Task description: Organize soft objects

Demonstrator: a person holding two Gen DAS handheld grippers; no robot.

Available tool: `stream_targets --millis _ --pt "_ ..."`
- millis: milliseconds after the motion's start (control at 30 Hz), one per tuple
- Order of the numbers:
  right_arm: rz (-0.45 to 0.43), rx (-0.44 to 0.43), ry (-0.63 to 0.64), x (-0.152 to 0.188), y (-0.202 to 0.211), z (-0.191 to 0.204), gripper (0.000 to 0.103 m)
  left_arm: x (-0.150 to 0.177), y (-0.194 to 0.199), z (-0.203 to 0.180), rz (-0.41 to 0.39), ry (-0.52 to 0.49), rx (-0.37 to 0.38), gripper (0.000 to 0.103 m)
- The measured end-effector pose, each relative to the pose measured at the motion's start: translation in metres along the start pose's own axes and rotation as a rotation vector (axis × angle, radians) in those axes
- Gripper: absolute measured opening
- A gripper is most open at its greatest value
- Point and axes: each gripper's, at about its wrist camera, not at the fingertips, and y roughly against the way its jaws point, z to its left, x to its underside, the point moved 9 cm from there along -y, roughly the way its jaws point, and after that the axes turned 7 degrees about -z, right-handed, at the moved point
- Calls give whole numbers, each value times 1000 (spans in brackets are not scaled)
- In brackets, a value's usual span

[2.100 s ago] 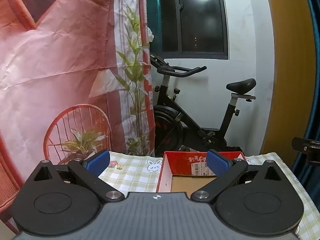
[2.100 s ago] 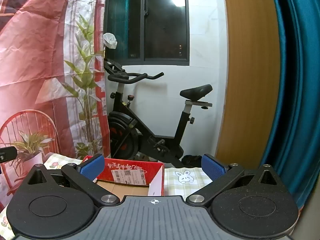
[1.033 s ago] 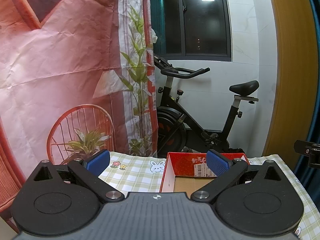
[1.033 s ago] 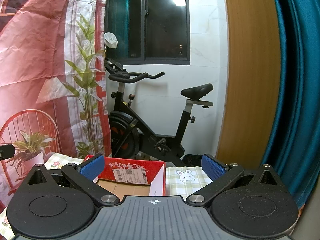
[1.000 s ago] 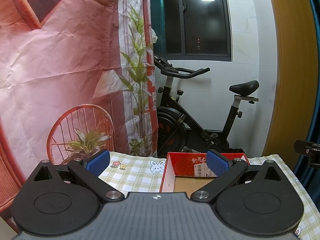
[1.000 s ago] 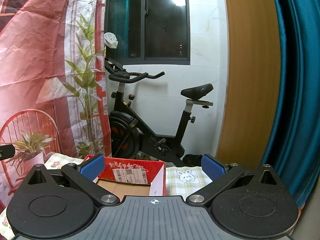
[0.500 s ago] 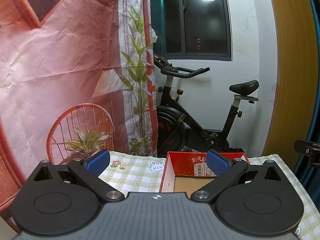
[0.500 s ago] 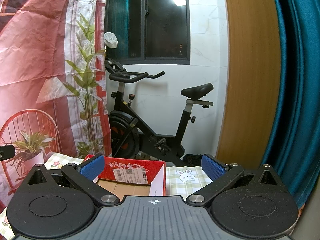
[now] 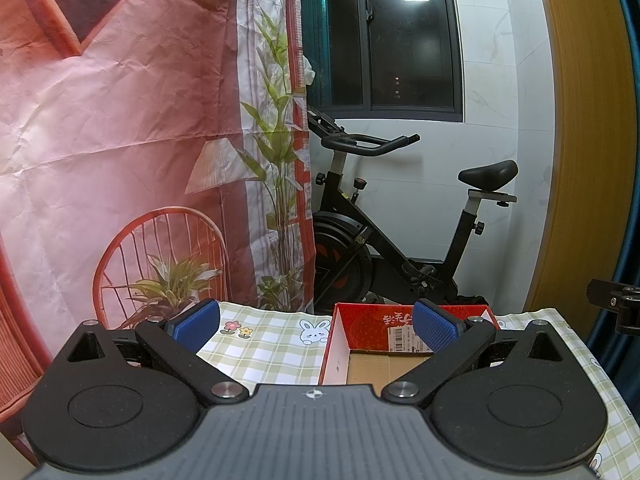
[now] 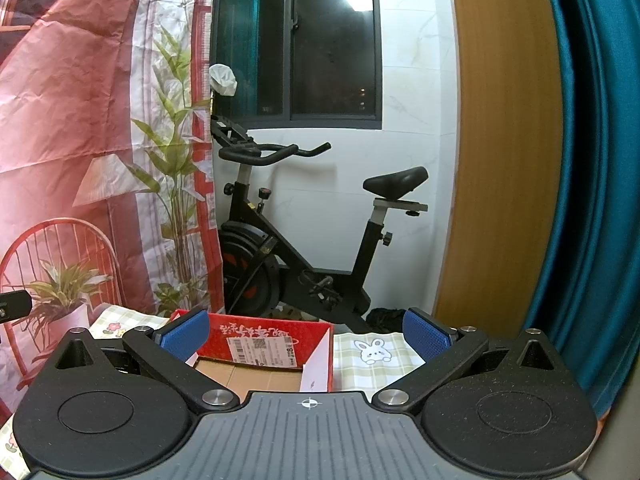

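An open red cardboard box [image 9: 372,322] with a bare brown floor stands on the checked tablecloth [image 9: 272,344], seen too in the right wrist view as the box [image 10: 256,340]. My left gripper [image 9: 316,322] is open and empty, its right blue pad [image 9: 434,326] over the box's near right part. The right gripper [image 10: 306,332] is open and empty as well, with its left pad [image 10: 182,332] at the box's left edge. No soft object shows in either view. The other gripper's black tip [image 9: 616,304] pokes in at the far right.
Past the table's far edge stands a black exercise bike [image 9: 400,240] against a white wall. A pink printed backdrop [image 9: 120,140] hangs on the left. A wooden panel [image 10: 500,160] and teal curtain [image 10: 592,180] close the right side.
Both views have barely shifted; the left gripper drifted slightly over two seconds. Both grippers stay open.
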Motion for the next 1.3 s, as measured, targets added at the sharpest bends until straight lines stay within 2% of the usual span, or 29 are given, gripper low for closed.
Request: stream_targets --millis 933,1167,1300 --pt "1 1 -4 0 0 0 103 2 -1 0 7 4 0 103" --pt "7 -35 -54 14 -6 0 103 20 -11 1 24 25 20 103" --pt "26 -74 -94 36 -20 -1 103 47 -27 8 80 48 19 103"
